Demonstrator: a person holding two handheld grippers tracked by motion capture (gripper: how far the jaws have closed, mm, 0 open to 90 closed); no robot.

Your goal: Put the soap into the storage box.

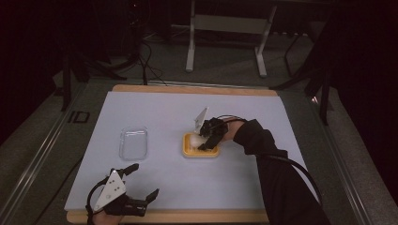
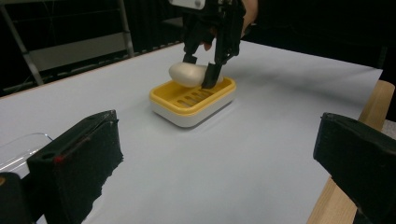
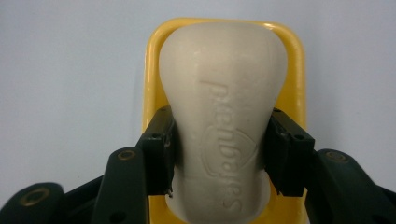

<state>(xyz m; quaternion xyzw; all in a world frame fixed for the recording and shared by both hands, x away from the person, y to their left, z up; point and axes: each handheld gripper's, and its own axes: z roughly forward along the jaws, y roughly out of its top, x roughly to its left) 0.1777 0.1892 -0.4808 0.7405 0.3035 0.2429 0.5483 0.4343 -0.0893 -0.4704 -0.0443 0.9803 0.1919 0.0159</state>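
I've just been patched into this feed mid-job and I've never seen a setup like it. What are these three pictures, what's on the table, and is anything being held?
There is no robot here: a person holds a hand-operated pair of tongs in each hand. The high view looks down on the table from above the person's side. The other two pictures come from small cameras riding on each pair of tongs, looking along their black jaws.

On the pale sheet covering the table sits a yellow soap dish, and to its left a clear plastic lid or tray.

The right tongs are shut on a white bar of soap, gripping its sides at or just above the dish. The left gripper view shows the same soap from across the table.

The left tongs are open and hold nothing, near the table's front edge.
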